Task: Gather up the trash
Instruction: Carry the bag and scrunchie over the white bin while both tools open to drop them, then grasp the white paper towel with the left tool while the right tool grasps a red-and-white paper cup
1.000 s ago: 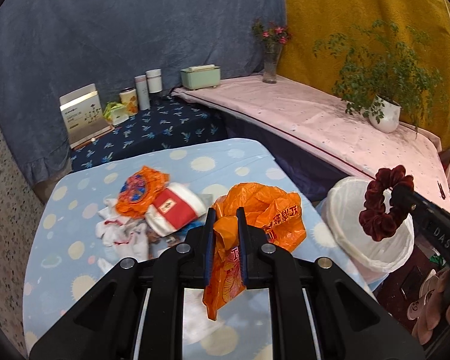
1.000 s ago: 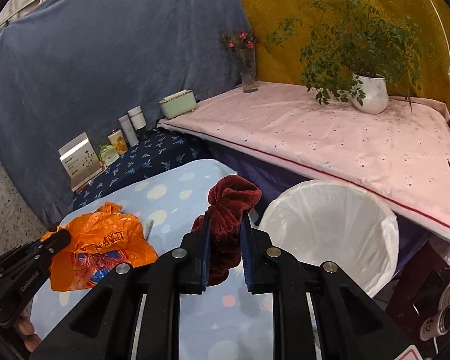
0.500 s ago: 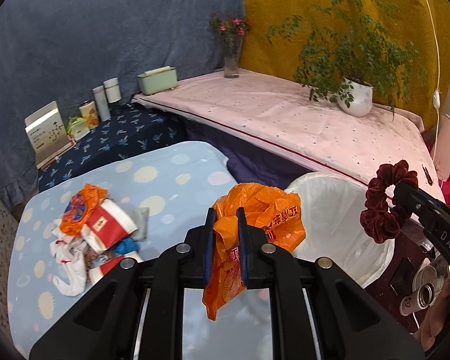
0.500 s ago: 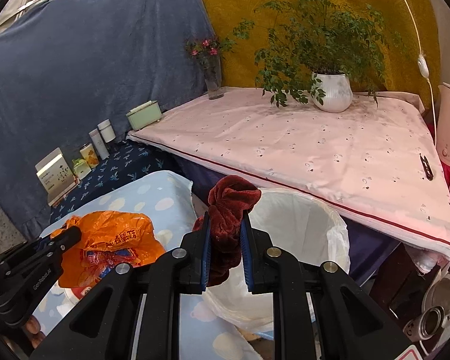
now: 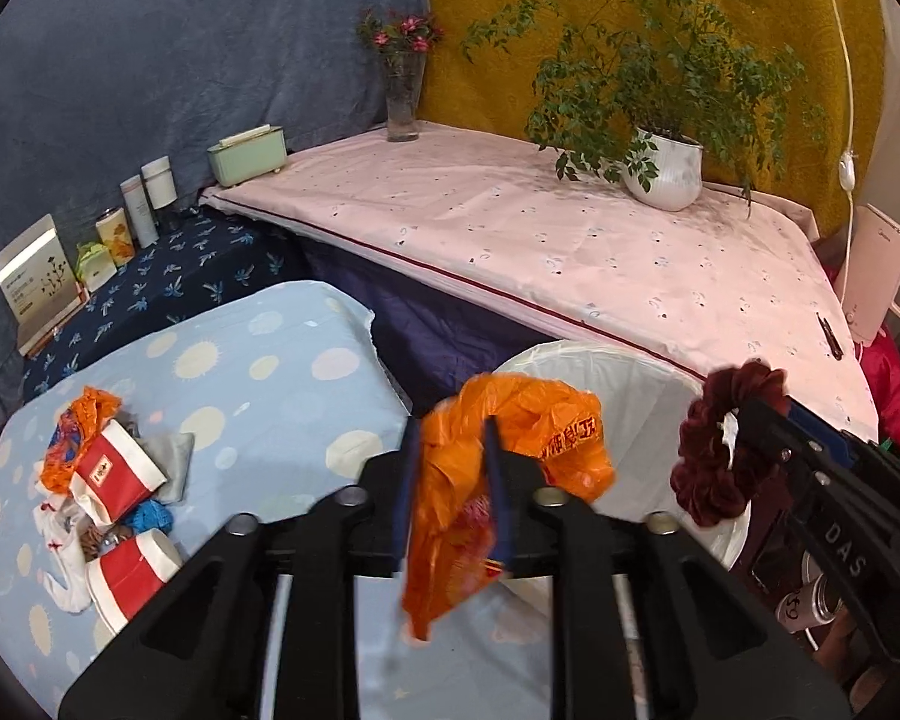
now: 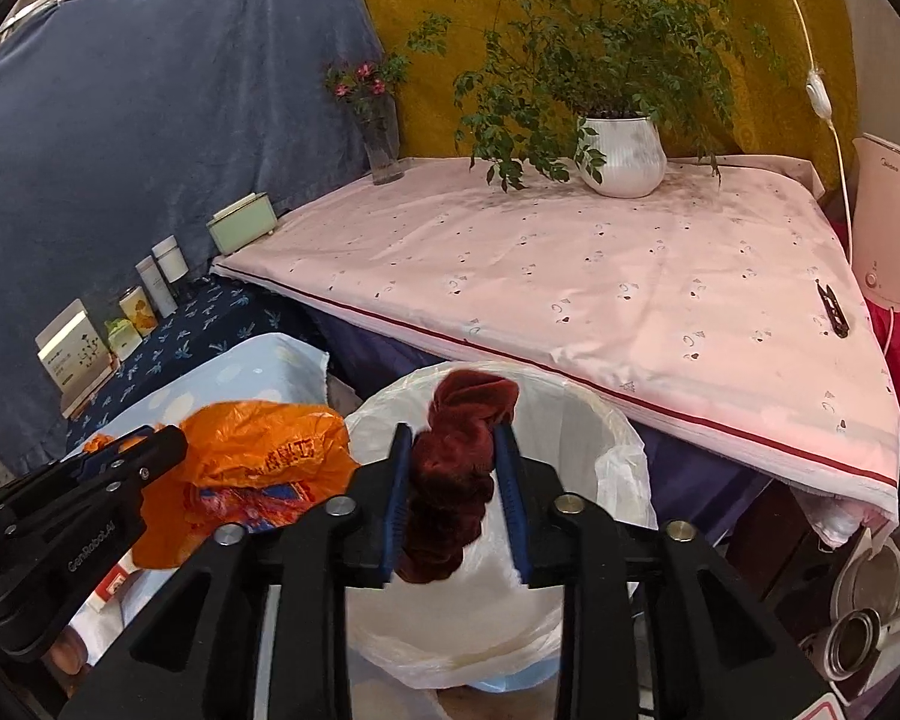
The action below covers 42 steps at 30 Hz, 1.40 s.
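My left gripper (image 5: 450, 462) is shut on a crumpled orange plastic bag (image 5: 510, 450) and holds it at the near rim of the white-lined trash bin (image 5: 576, 363). My right gripper (image 6: 455, 474) holds a dark red velvet scrunchie (image 6: 459, 462) between parted jaws, right over the bin's opening (image 6: 570, 528). The scrunchie also shows in the left wrist view (image 5: 720, 450), and the orange bag in the right wrist view (image 6: 258, 462). More trash (image 5: 102, 480) lies on the blue spotted table (image 5: 258, 372): red-and-white cartons, an orange wrapper, white scraps.
A pink-covered table (image 6: 570, 276) stands behind the bin with a potted plant (image 6: 621, 150), a flower vase (image 6: 381, 138) and a green box (image 6: 240, 228). Bottles and boxes (image 5: 120, 228) line the dark blue shelf. A white kettle (image 6: 888, 228) stands at far right.
Both grippers swung right from the blue table to the bin, carrying the bag and the scrunchie. Both jaw pairs stand wider apart than before.
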Available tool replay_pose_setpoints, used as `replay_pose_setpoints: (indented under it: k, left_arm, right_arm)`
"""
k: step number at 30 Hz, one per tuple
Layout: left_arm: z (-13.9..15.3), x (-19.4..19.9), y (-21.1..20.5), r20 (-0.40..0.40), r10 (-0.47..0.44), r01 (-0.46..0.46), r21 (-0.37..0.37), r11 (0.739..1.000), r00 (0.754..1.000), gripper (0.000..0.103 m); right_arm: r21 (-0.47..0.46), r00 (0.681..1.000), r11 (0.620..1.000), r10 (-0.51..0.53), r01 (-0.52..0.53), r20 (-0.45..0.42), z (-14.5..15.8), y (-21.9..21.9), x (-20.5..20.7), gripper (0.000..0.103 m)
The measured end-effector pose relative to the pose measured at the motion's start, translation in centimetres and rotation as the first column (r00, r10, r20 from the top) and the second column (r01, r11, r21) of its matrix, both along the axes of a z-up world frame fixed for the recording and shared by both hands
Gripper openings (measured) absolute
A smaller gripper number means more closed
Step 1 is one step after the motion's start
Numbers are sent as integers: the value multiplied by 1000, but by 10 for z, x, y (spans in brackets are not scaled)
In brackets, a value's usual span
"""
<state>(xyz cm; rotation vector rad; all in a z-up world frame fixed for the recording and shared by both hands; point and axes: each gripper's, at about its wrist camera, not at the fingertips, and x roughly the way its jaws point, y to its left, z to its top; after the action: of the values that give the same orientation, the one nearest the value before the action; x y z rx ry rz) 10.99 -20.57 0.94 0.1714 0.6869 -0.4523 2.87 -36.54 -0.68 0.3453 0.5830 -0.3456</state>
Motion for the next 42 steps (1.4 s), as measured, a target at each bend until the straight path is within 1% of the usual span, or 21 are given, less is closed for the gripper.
replay_pose_setpoints:
  k: [1,2,3,5,8,9,16,17,18,21,25,31,35,39,42]
  left_arm:
    - [-1,1,0,1,10,-10,-3,1000,1000,43]
    - [-1,1,0,6,16,-16,-7,1000,1000,52]
    - [0,0,1,13,24,-24,-7,1000,1000,57]
    - [-1,-2,2,23,30,-30,1,1000,999,61]
    - [-1,-4,6,26,42,-42,14,999,999,61]
    - [-1,-4,8,26,48,-48,16,999,999,64]
    - [4,-12,42,31,110,-111,23,994,993,70]
    - [5,-12,49,30,121,-121,22,992,992,73]
    - [5,-13,56,30,133,-134,21,991,991,78]
    - [6,-17,81,34,177,-178,21,984,984,87]
    - [0,-20,119,23,239,-240,42,970,971,88]
    - [-13,-18,171,-30,327,-325,50,944,945,91]
    - [-19,-20,196,-50,360,-358,47,933,932,92]
    - [-27,-25,210,-69,372,-369,57,928,925,92]
    - [-42,-28,224,-108,390,-384,70,921,914,93]
  right_arm:
    - [0,1000,1000,-11,11,6,0,-2,-1,46]
    - [0,1000,1000,-16,16,13,1,-3,-3,48]
    - [0,1000,1000,-15,15,16,2,-4,-3,48]
    - [-2,1000,1000,-15,15,19,4,-4,-5,49]
    - [-8,1000,1000,-5,5,24,8,1,-7,51]
    - [-11,1000,1000,0,0,25,9,4,-8,51]
    - [-20,998,999,50,-49,40,19,34,-12,55]
    - [-20,997,998,61,-60,41,20,40,-11,56]
    - [-20,997,997,70,-70,42,21,46,-12,58]
    - [-26,994,994,103,-102,48,25,68,-13,64]
    - [-27,987,988,153,-152,45,25,96,-11,65]
    - [-11,976,976,218,-218,24,16,137,-5,66]
    - [-8,968,968,250,-250,13,12,158,-3,66]
    - [1,962,962,273,-273,1,6,176,-1,66]
    - [-1,958,958,287,-287,-9,3,186,-1,66]
